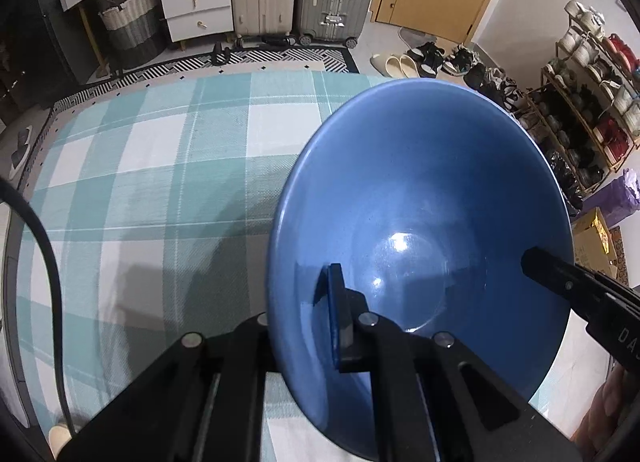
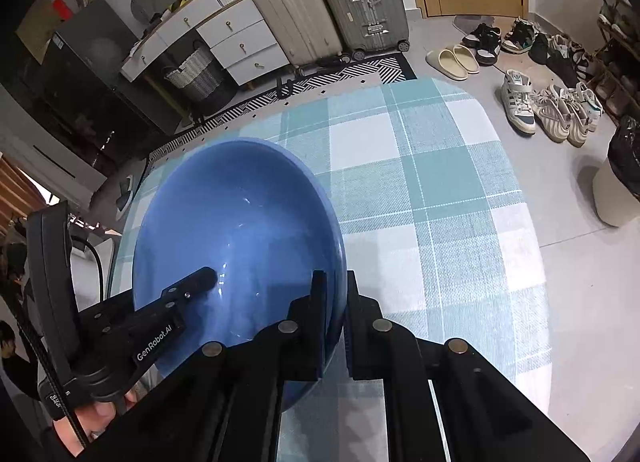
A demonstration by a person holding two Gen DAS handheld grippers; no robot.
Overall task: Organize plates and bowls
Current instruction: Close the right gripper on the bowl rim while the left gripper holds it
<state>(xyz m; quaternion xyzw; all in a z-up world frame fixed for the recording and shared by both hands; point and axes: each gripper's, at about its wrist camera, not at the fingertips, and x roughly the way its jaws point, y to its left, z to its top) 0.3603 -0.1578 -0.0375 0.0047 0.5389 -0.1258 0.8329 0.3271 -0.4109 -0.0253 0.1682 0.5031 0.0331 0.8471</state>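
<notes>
2 grippers, left gripper (image 1: 308, 302) and right gripper (image 2: 336, 322), angle steeply down, each clamped on opposite rims of 1 blue bowl (image 1: 420, 222) above the plaid tablecloth (image 1: 160, 182); suitcases (image 2: 320, 2) and shoes (image 2: 540, 106) lie beyond.

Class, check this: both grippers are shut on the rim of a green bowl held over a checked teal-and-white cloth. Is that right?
One thing is wrong: the colour. The blue bowl is blue, not green, as both wrist views show. The rest stands: the left gripper and right gripper clamp its rim over the checked cloth.
</notes>
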